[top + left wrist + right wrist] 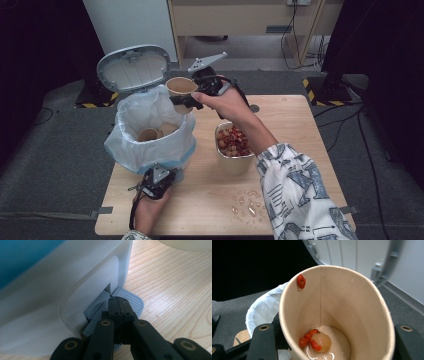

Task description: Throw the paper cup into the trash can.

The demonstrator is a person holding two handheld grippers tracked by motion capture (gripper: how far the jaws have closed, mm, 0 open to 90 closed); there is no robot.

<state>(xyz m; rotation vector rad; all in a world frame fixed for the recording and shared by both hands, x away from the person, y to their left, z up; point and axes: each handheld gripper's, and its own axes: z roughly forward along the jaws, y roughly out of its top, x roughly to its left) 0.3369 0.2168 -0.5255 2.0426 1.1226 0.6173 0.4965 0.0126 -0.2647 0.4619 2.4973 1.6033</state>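
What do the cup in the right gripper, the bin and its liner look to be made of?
The cup looks like matte tan paperboard: a vertical seam runs down its inner wall, and wet residue sits at the bottom. The bin seems smooth white moulded plastic with rounded edges, and its pedal is ribbed grey plastic. The liner looks like thin translucent plastic film, crinkled over the rim.

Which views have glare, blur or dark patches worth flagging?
High view: dark at both upper corners, table evenly lit, whole frame soft. Left gripper view: window glare on the wood at right, bin wall blurred up close, pedal sharp. Right gripper view: paper cup crisp with wet shine at its bottom, black upper left, open lid behind soft.
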